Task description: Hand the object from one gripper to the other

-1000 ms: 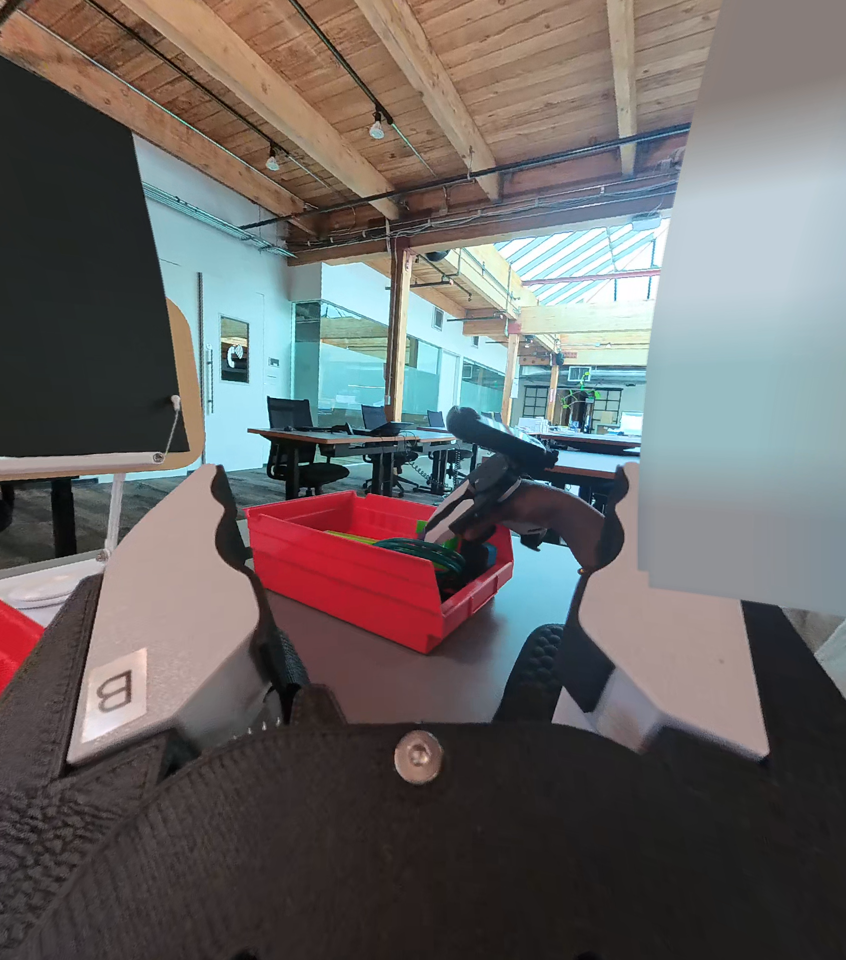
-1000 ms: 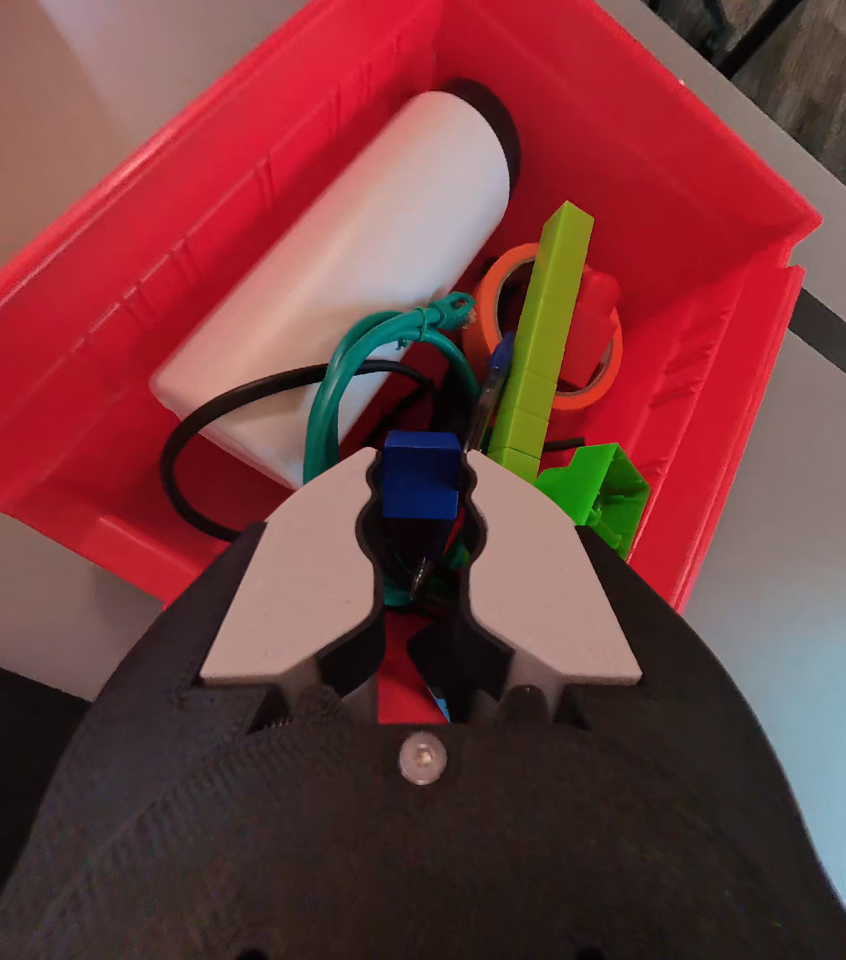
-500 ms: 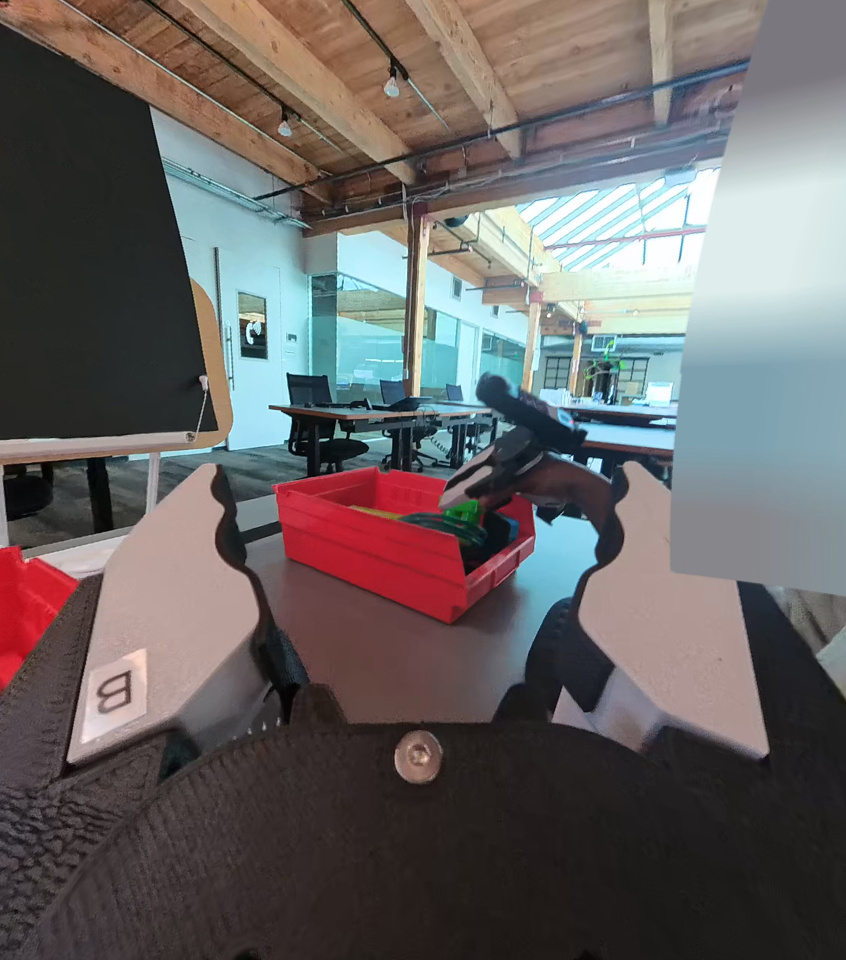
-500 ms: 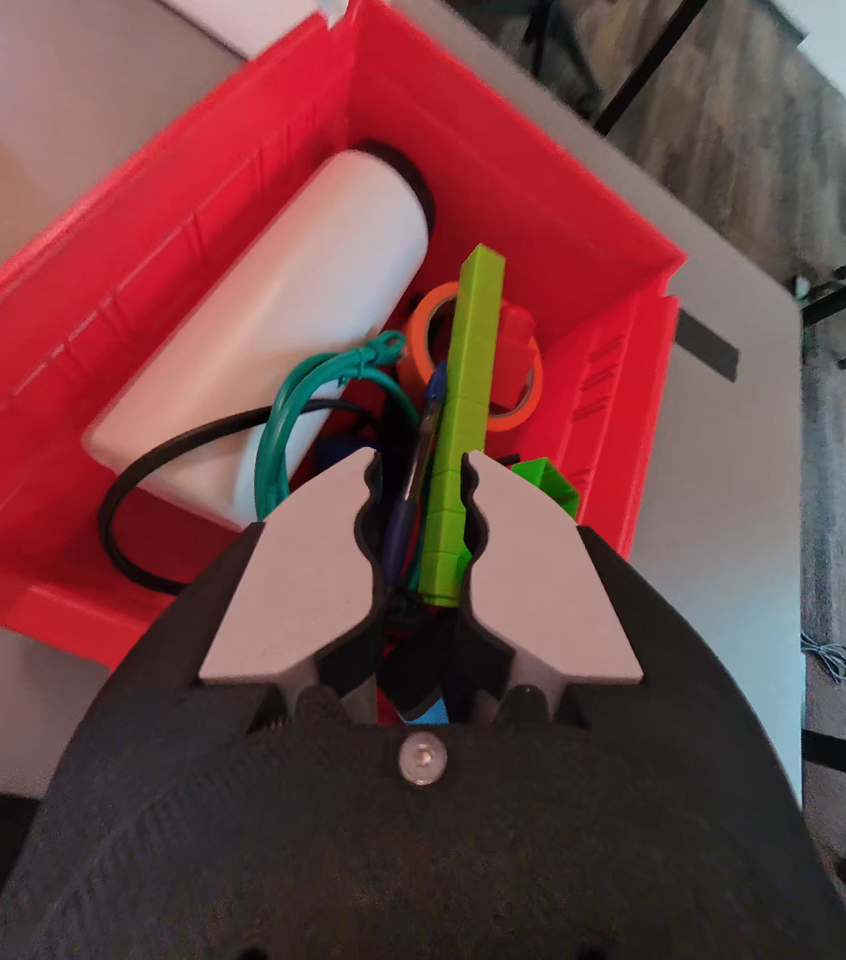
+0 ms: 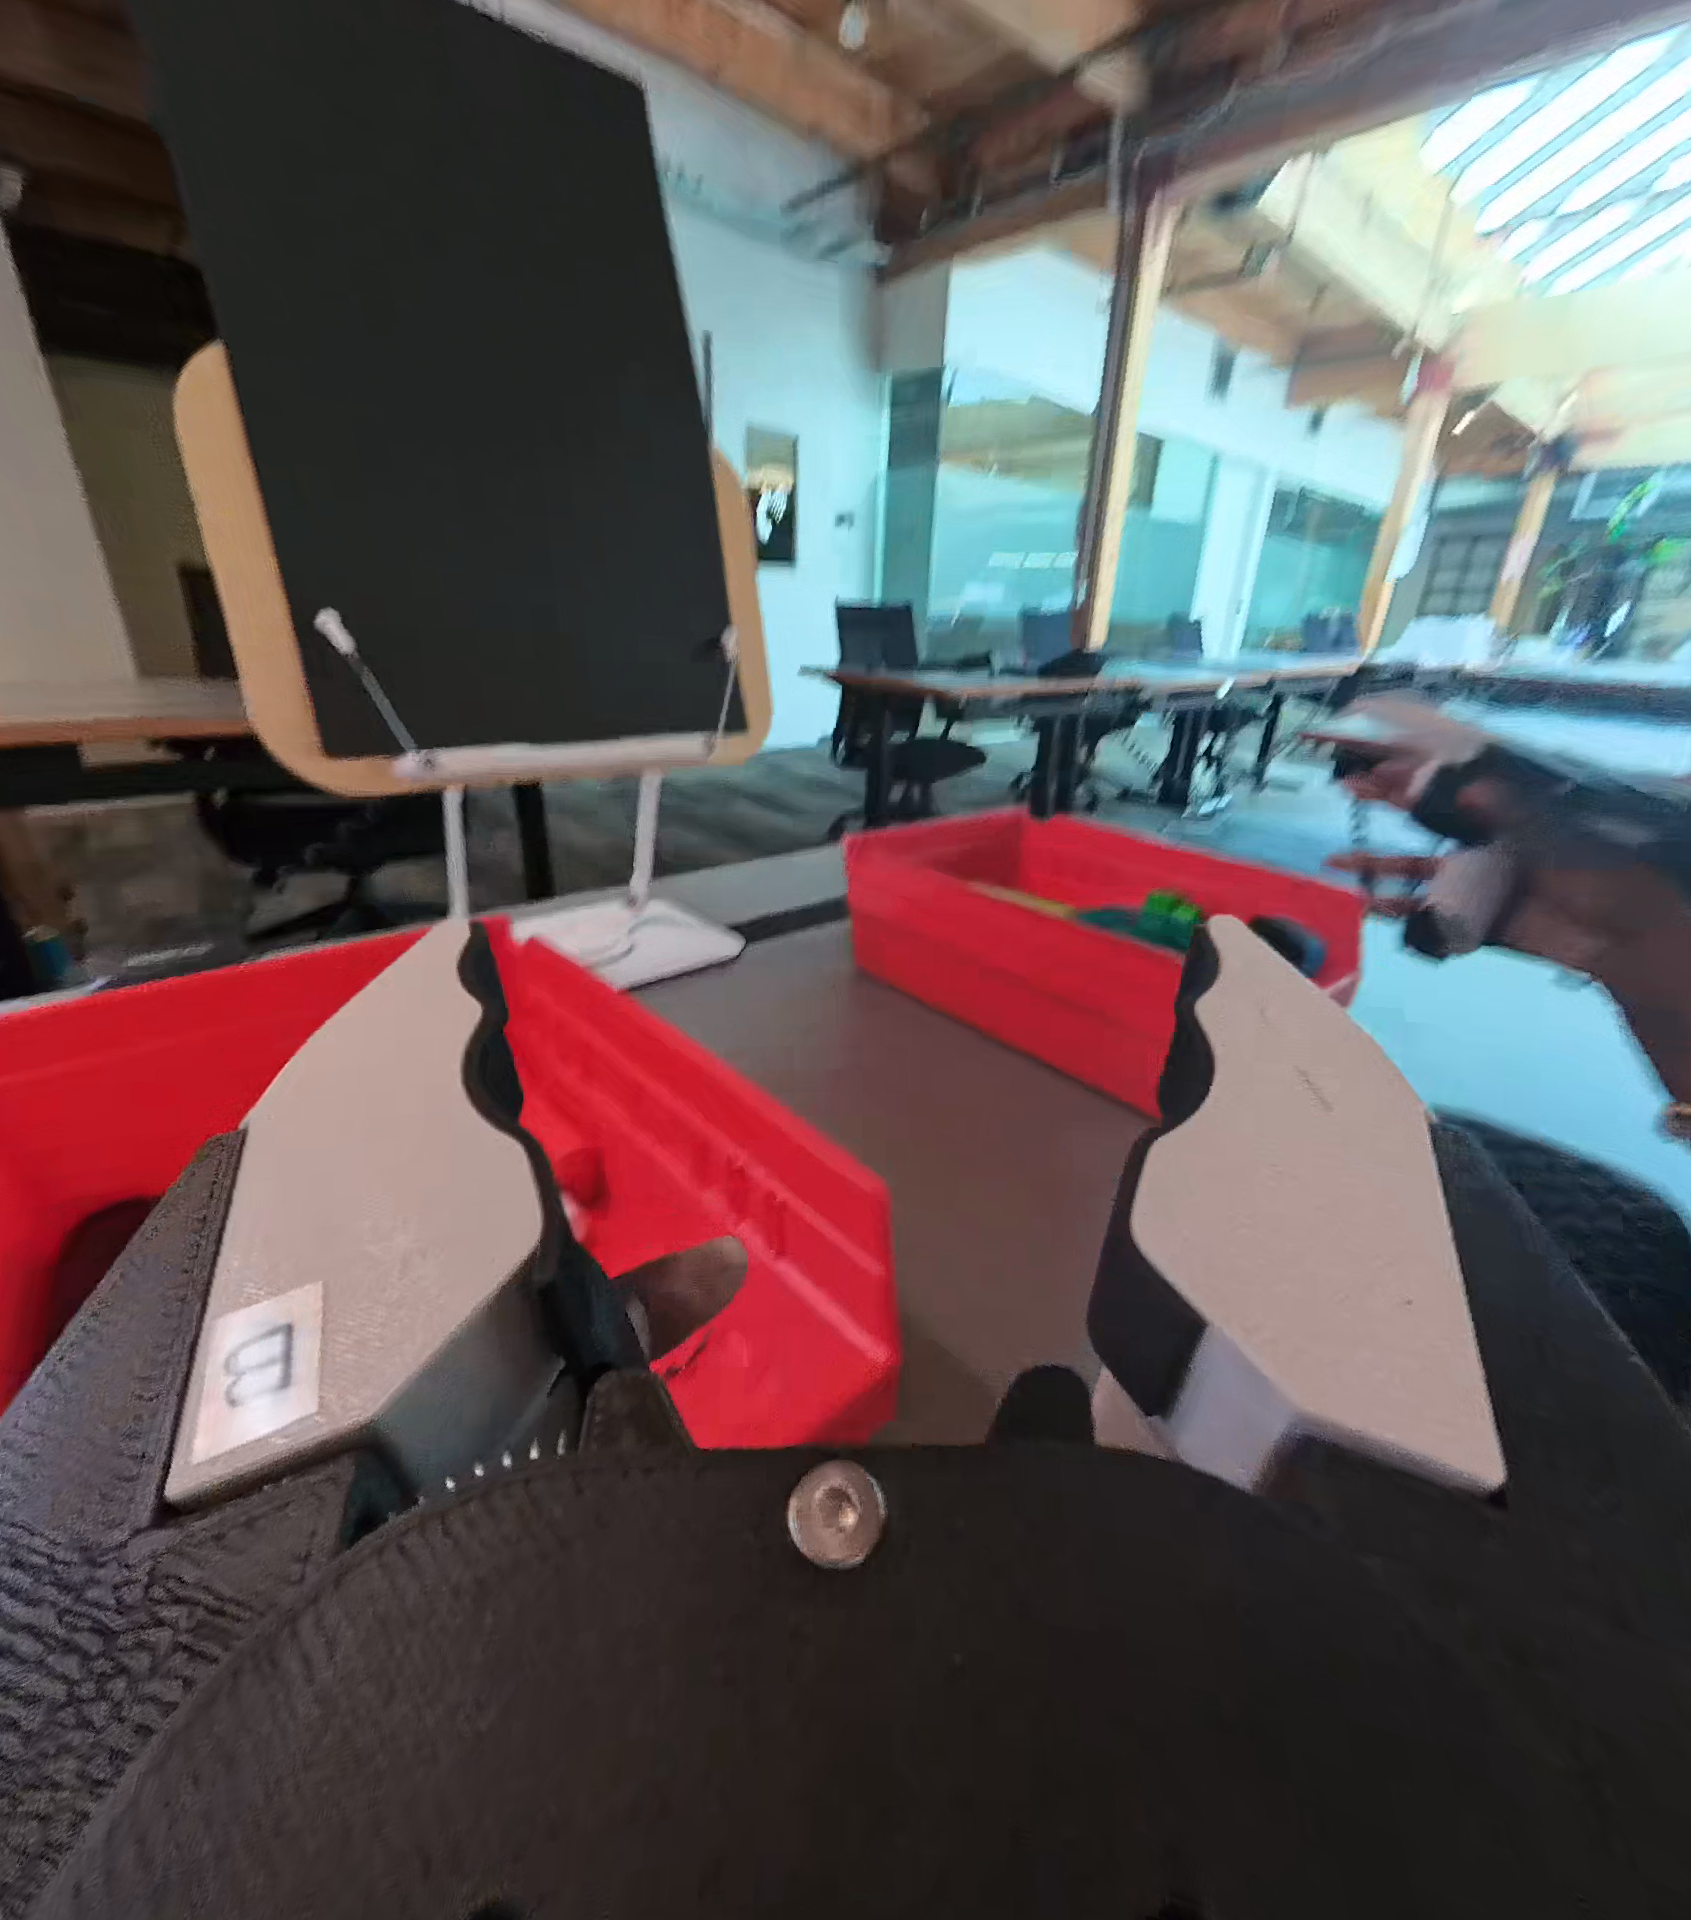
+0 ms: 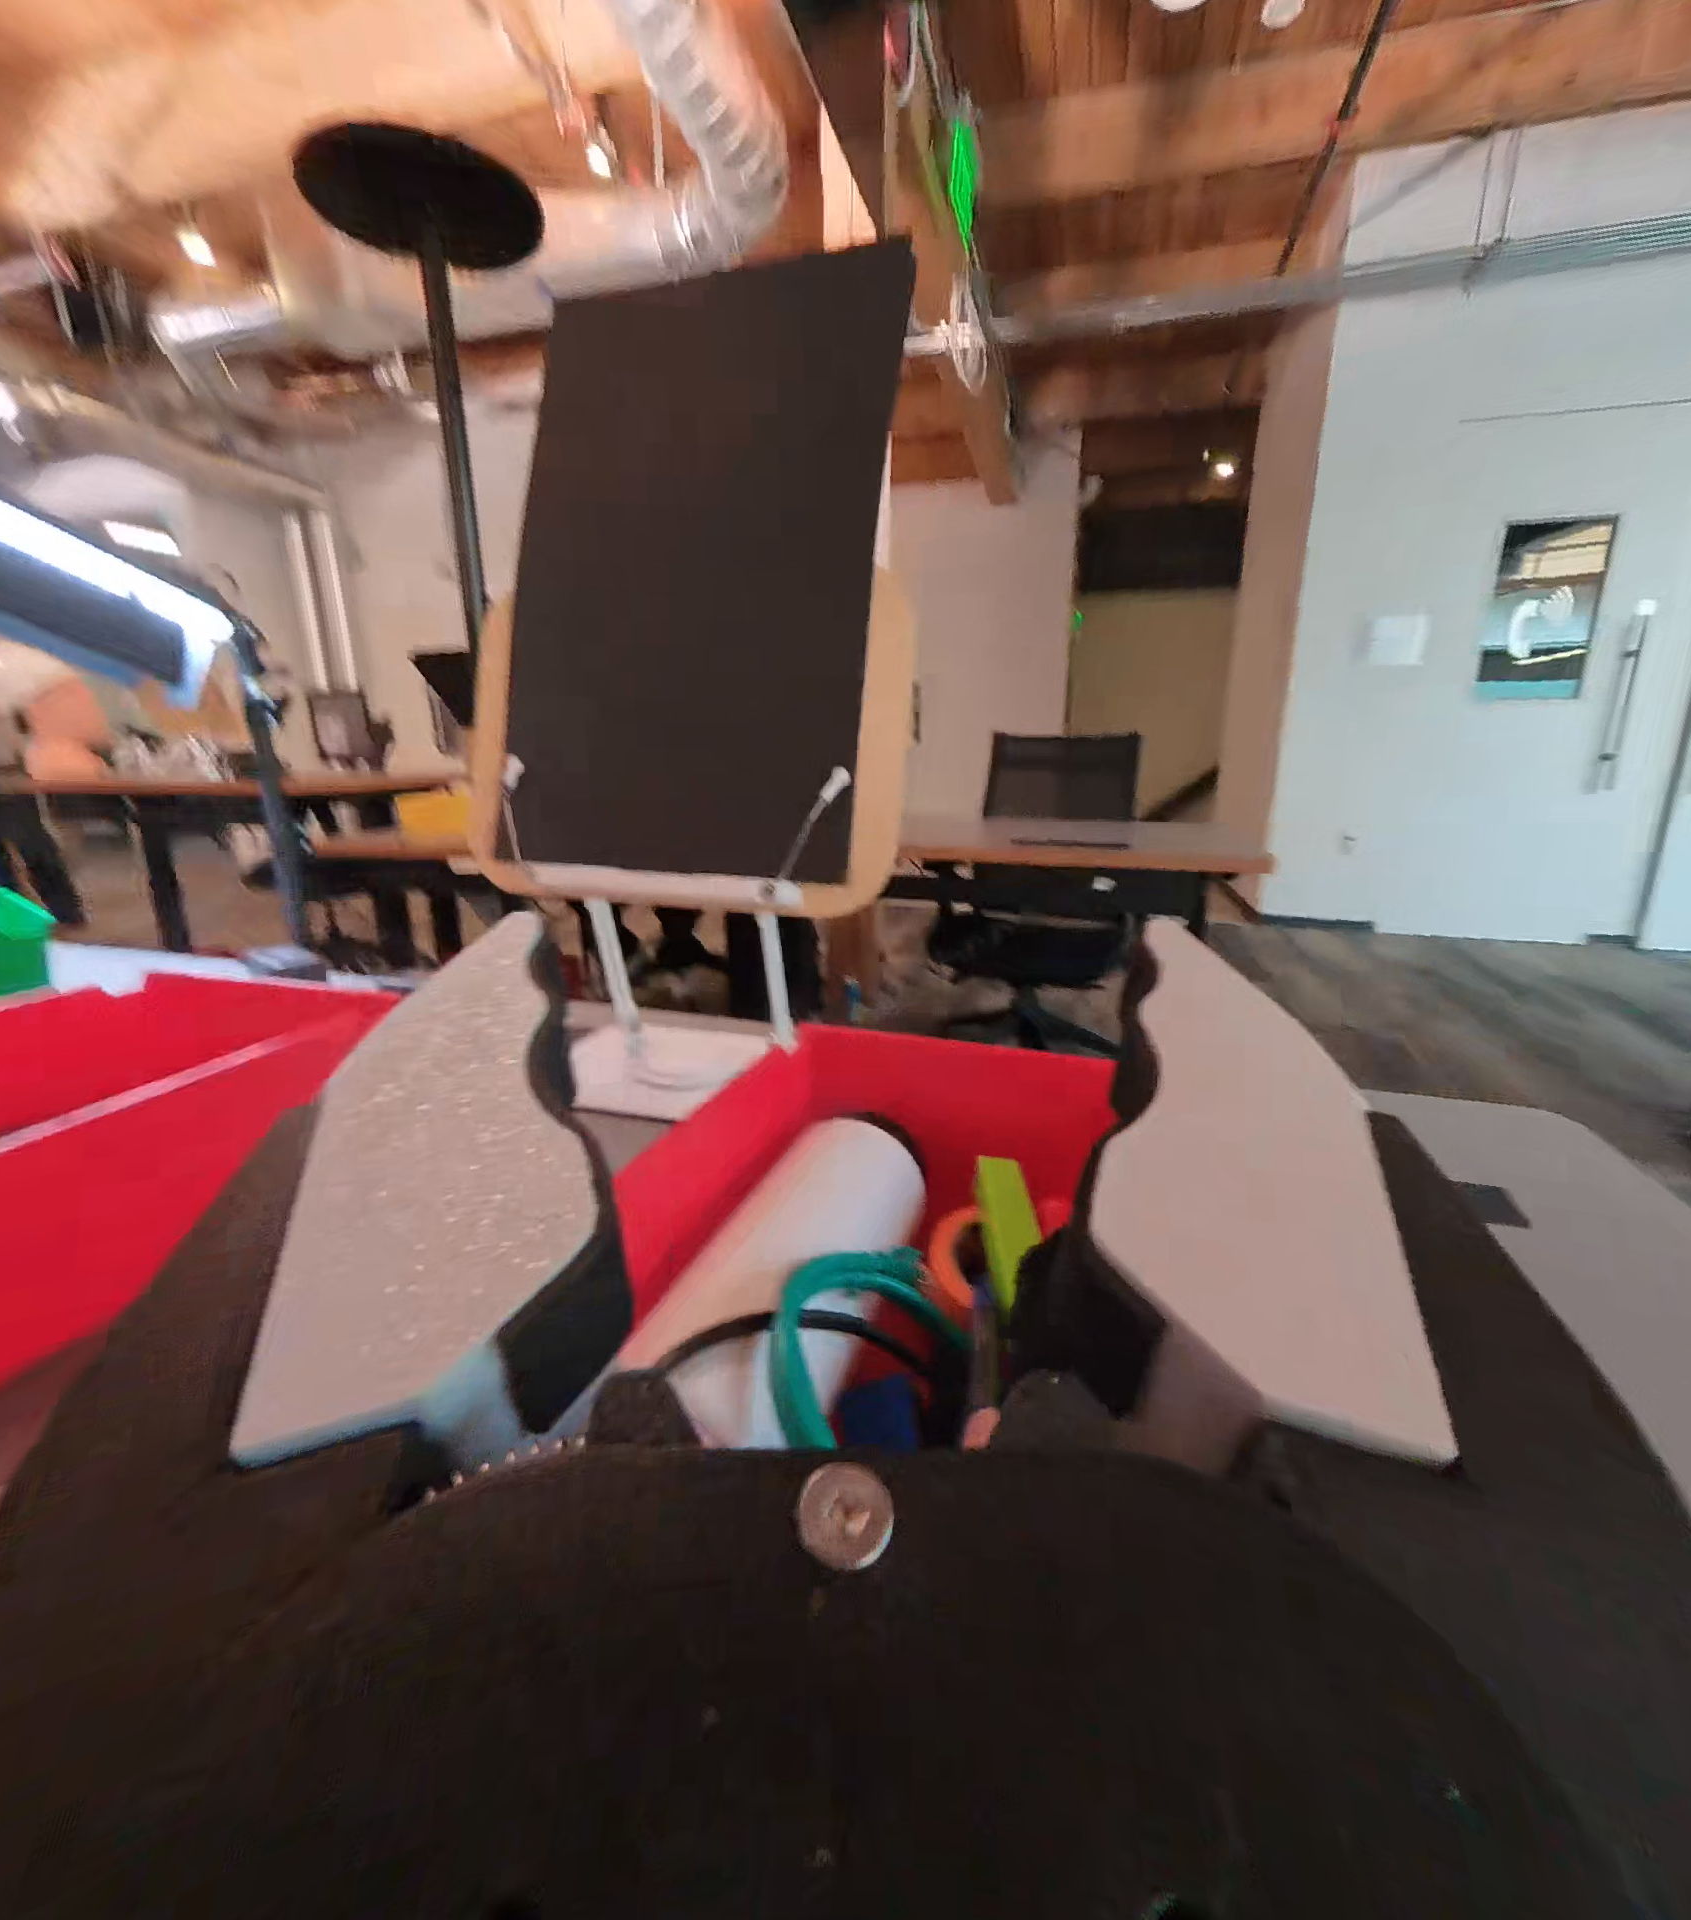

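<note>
Grey surface (image 5: 976, 1122) carries two red bins and a black board on a white stand (image 6: 695, 644). Near bin (image 5: 716, 1174) sits just under the left hand-held gripper (image 5: 836, 971); far bin (image 6: 955, 1081) holds the clutter and sits right below the right hand-held gripper (image 6: 836, 982).

Both grippers are spread wide, nothing between the fingers of either. No object has been picked yet, so the handover looks unstarted. Which item counts as the object I cannot tell; all candidates lie in the far bin.

Contents, big to small:
- White cylinder (image 6: 799, 1236): lies on its side along the left wall. Smooth, rigid, probably slippery and the bulkiest; looks too fat for an easy pinch, would roll.
- Green cable (image 6: 820, 1320) coiled over it, with a thin black cable beside: soft and floppy, light, likely to snag on neighbours. Pinch a bundled part of the loop.
- Lime green bar (image 6: 1007, 1226): stiff, light, flat-sided, propped up at an angle. Best candidate, I judge; grip across the flat sides near the top end, leaving length free for the other gripper to take.
- Orange ring (image 6: 955, 1252): partly hidden behind the bar.
- Blue block (image 6: 877, 1408): small, hard, at the near edge, half buried.

The left gripper points towards the far bin, well apart from it.
</note>
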The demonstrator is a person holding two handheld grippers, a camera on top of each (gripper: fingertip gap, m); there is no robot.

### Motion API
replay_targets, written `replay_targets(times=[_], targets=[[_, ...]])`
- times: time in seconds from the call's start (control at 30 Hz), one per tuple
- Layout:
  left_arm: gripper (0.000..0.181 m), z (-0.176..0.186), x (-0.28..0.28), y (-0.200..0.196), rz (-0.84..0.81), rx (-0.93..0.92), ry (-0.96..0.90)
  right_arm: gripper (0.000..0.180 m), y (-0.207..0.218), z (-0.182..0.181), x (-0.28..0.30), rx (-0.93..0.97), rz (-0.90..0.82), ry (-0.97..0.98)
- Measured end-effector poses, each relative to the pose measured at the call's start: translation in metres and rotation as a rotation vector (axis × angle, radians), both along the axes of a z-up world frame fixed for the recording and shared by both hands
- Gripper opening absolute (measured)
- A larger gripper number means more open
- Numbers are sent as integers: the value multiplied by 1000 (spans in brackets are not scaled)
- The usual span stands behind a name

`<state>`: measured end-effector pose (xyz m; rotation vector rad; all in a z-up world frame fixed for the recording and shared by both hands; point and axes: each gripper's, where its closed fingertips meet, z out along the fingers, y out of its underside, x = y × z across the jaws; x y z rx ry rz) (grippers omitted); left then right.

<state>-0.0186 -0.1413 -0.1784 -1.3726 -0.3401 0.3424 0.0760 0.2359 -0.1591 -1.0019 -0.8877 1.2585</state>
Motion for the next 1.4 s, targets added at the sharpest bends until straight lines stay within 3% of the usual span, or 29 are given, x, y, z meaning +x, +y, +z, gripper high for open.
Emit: replay_targets(times=[0.1,0.17,0.37,0.6,1.13,1.27,1.4], targets=[[120,-14,-20,-10,70,-192,-15,127,-7,12,20,-25,29,82],[108,-28,-37,-20,112,-364,-75,135,-11,20,33,-60,62,137],[90,-90,-107,-64,378,-1073,-171,128,-16,37,60,-151,104,286],[79,-146,-150,-67,455,-1475,-109,121,-13,46,75,-171,103,365],[57,-177,-183,-82,542,-1812,68,112,-4,53,90,-257,129,457],[45,-179,-183,-80,541,-1812,80,109,-3,55,94,-260,129,475],[28,-153,-189,-73,637,-1716,214,107,-3,56,96,-266,132,481]])
